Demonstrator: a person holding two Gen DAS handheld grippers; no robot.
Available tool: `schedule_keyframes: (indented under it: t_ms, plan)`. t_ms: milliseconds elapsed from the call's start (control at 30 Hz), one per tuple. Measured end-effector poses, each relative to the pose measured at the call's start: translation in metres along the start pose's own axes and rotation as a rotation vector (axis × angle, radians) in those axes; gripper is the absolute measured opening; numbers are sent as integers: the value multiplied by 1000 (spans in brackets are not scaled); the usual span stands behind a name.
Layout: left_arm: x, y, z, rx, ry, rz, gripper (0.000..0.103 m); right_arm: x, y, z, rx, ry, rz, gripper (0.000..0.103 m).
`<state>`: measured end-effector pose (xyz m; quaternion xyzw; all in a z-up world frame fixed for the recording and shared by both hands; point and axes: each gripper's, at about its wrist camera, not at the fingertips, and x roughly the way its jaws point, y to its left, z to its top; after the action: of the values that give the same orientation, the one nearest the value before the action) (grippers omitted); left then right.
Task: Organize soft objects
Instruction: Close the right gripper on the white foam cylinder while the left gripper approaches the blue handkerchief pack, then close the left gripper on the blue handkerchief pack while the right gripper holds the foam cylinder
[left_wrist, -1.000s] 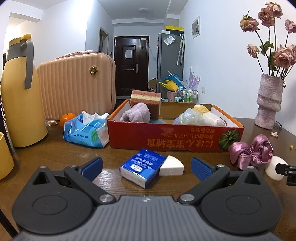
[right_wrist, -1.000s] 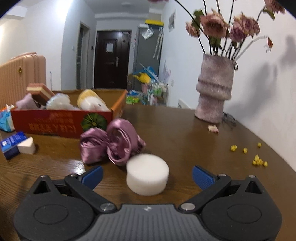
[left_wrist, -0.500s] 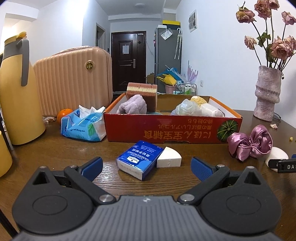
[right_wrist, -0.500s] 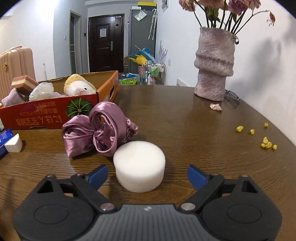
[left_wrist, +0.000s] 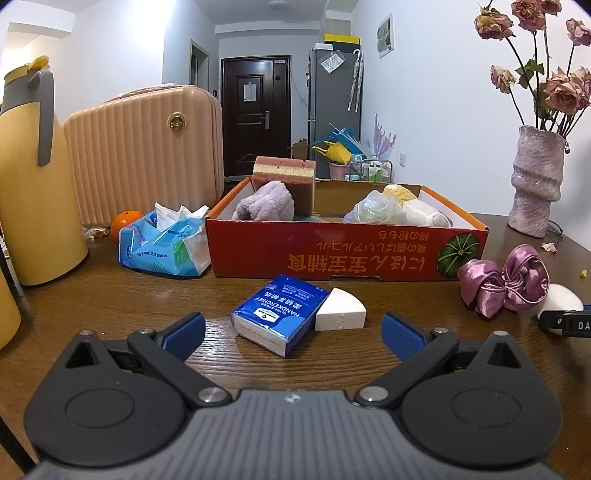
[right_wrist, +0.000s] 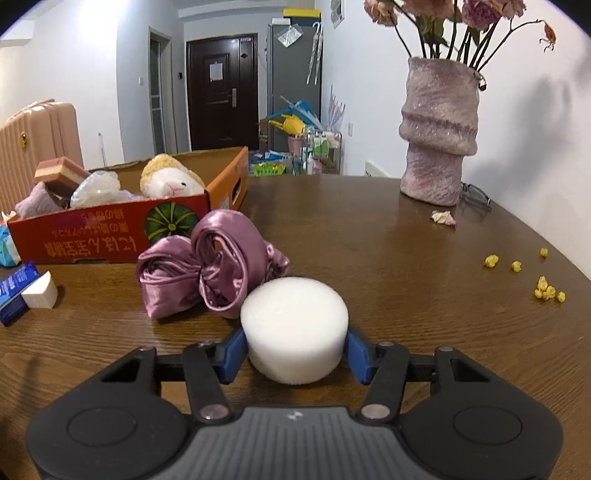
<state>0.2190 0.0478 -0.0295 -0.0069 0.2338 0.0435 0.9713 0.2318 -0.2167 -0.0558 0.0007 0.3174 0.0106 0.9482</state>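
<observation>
My right gripper (right_wrist: 295, 356) is shut on a white round sponge (right_wrist: 294, 326) that rests on the wooden table. A purple satin bow (right_wrist: 207, 267) lies just behind it. My left gripper (left_wrist: 293, 328) is open and empty, low over the table. Between and just beyond its fingers lie a blue handkerchief pack (left_wrist: 280, 314) and a white wedge sponge (left_wrist: 341, 310). The red cardboard box (left_wrist: 347, 249) behind them holds a layered sponge (left_wrist: 284, 177), a lilac cloth (left_wrist: 266, 205), a plastic puff and a plush toy (right_wrist: 171, 181). The bow (left_wrist: 504, 282) and round sponge (left_wrist: 563, 299) show at the right of the left wrist view.
A yellow jug (left_wrist: 33, 177), a pink ribbed case (left_wrist: 147, 158), an orange (left_wrist: 125, 219) and a blue tissue pack (left_wrist: 166, 243) stand left of the box. A pink vase (right_wrist: 439, 136) with dried roses stands at the back right. Yellow crumbs (right_wrist: 543, 288) lie on the table's right.
My right gripper moved forward around the round sponge and closed on it. My left gripper stayed open and drifted only slightly.
</observation>
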Motion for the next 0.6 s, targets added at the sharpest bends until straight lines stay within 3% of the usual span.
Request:
schedule_keyframes:
  t_ms: [600]
  plan:
    - [30, 16, 6, 32, 38, 33, 103, -12, -2, 0, 4, -74, -35, 55]
